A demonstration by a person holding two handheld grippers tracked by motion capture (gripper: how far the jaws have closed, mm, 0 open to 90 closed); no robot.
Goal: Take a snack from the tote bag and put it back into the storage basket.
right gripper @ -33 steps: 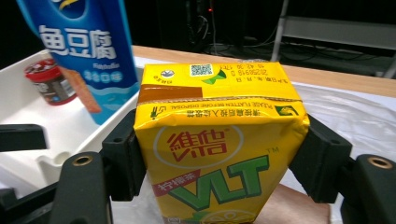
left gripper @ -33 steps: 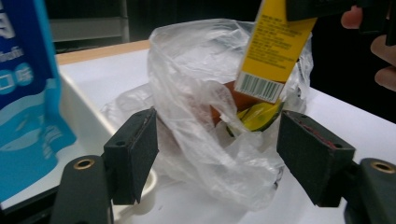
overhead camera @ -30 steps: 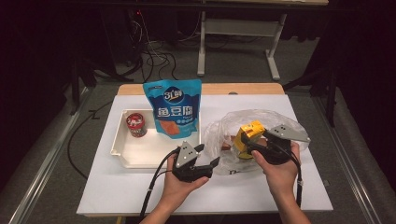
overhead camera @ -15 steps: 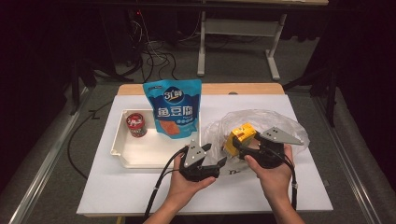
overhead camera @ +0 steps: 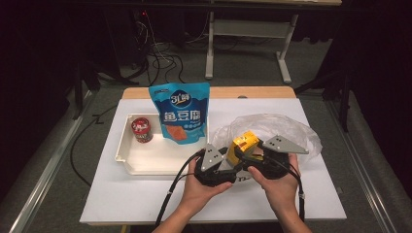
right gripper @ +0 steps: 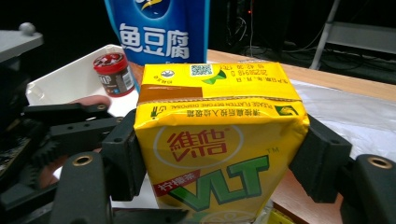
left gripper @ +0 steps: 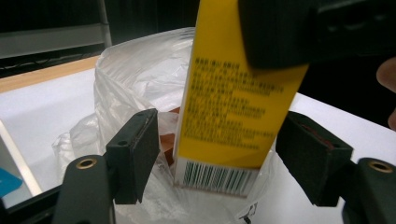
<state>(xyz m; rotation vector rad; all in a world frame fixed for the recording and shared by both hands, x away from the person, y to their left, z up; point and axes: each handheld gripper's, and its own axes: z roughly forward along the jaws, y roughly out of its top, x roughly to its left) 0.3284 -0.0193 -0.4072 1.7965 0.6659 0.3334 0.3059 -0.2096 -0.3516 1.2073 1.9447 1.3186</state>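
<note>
A: High view first. Both hands are meeting at the counter's (overhead camera: 145,204) right half, over the clear plastic bag (overhead camera: 296,131). The right gripper (overhead camera: 250,162) is clamping the yellow drink carton (overhead camera: 244,144), lifted at the bag's mouth. The left gripper (overhead camera: 228,167) is sitting right beside it. A white tray (overhead camera: 127,160) at left is holding a red can (overhead camera: 141,130), and a blue snack pouch (overhead camera: 181,112) is leaning on its far edge.

B: Left gripper view?

A: Its jaws are standing open on either side of the carton (left gripper: 233,107), pads clear of it on both sides. Barcode end is hanging down over the bag (left gripper: 126,74). The other gripper's black jaw is covering the carton's top right.

B: Right gripper view?

A: The jaws are pressing on both side faces of the carton (right gripper: 215,140), held squarely, top panel facing the camera. The pouch (right gripper: 159,28), can (right gripper: 112,73) and tray (right gripper: 51,91) are sitting behind.

B: So, a hand-over or a pull-out?

A: I'm judging a pull-out from the bag, maybe with a transfer. To do it well: the right one should be keeping its squeeze even, since the carton's walls dent easily, and lifting straight until the barcode end is clearing the film. If the left is taking over, it should be closing low on the flat faces before the right is letting go.
</note>
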